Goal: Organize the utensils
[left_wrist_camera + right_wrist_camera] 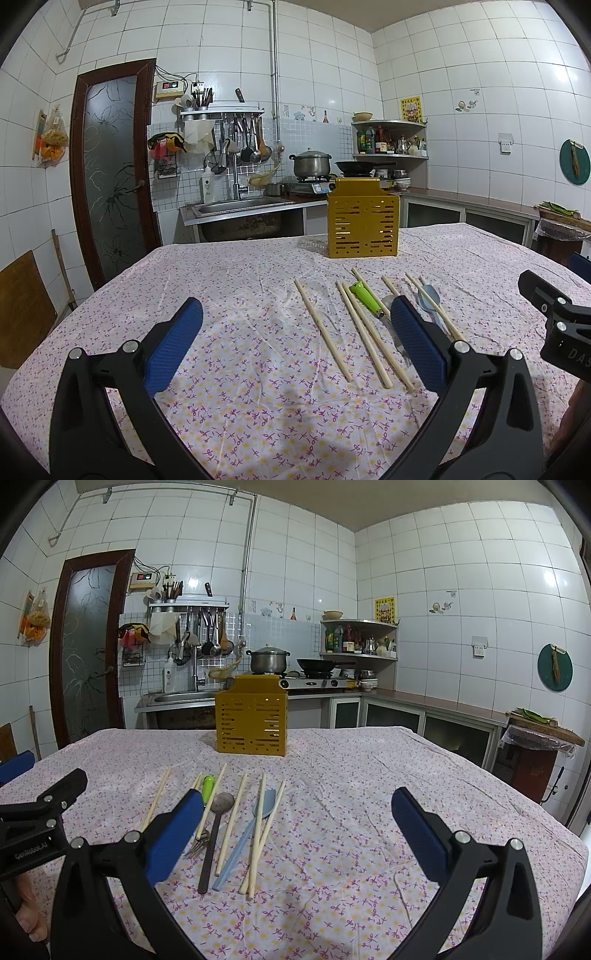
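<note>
Utensils lie loose in a row on the table [369,775], near its middle and between my two grippers; none is in hand.

Left to right, in the right wrist view: a lone chopstick [156,800]; a fork [199,843] with a green handle, partly behind my gripper's left finger; a dark spoon [214,834]; more chopsticks between and beside these; a pale blue spoon [245,843]; then two chopsticks crossing at the right end of the row. The left wrist view shows the same row, with the fork and both spoons partly covered by that gripper's right finger.

The holder [252,722], yellow and slotted, stands upright toward the far edge, well apart from the row.

My left gripper [295,339] is spread wide, with nothing between the pads, above the near left part of the table. My right gripper [297,829] is likewise spread and empty, above the near right part.

Progress, as I judge it: barely begun. Everything seen on the cloth awaits collection. Pale streaks show through the holder's slots; whether these are chopsticks already inside I cannot tell. Its top opening and any compartments are out of view from this angle.

An exact chopstick count is unsafe, since several overlap.
</note>
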